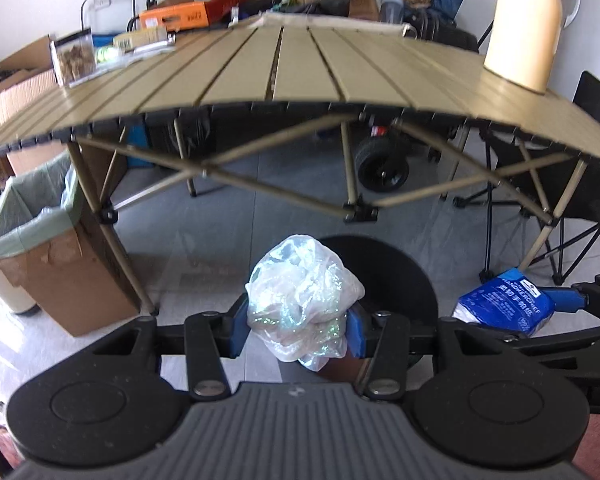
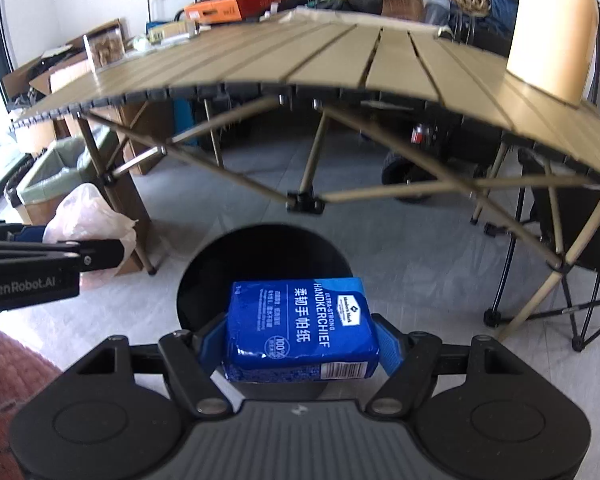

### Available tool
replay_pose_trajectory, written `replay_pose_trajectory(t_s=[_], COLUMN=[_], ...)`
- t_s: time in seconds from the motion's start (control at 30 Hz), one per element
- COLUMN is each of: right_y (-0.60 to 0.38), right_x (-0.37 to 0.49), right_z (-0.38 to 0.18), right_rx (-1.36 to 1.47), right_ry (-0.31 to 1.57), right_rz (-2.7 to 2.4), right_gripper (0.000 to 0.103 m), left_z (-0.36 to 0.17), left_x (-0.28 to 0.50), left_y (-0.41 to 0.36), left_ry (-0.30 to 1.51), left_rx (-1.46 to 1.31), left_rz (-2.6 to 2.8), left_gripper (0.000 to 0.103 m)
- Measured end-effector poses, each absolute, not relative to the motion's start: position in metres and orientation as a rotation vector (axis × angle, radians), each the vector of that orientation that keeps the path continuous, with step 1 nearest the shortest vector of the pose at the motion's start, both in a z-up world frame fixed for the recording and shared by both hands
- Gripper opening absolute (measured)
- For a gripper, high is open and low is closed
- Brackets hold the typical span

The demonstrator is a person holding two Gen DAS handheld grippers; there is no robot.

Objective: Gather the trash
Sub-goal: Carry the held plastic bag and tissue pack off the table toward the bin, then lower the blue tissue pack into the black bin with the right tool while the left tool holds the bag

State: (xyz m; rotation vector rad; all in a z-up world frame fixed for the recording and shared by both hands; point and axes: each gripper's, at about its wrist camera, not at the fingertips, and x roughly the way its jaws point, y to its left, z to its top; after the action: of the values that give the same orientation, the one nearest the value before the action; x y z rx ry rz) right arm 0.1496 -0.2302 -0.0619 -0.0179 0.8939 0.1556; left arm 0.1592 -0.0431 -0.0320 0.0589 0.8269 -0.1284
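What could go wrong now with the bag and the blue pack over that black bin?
1. The crumpled plastic bag is light and puffy; let go by the left gripper, it might drift past the black bin onto the floor.
2. The blue tissue pack in the right gripper sits near the bin's front rim, so it could clip the edge.
3. Both grippers are close together and might bump.
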Motion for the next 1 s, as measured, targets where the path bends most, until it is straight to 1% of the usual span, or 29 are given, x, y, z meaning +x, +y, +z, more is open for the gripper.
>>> replay_pose_trajectory(t_s=[0.5,1.0], right_y=[-0.242,-0.253], right_x=[0.148,0.156], right_z=[-0.117,-0.153], right_rx=[-0.014,-0.016], right_ry=[1.028,1.11], right_rz=[0.125,0.093], right_gripper=[0.072,0.072], left_z=[-0.078,-0.113], left_x=[0.168,0.177], left_y=[-0.039,-0.019], left_ry=[0.921,0.987], left_rx=[0.046,0.022], left_rz=[-0.115,-0.079], left_gripper=[0.048,0.048])
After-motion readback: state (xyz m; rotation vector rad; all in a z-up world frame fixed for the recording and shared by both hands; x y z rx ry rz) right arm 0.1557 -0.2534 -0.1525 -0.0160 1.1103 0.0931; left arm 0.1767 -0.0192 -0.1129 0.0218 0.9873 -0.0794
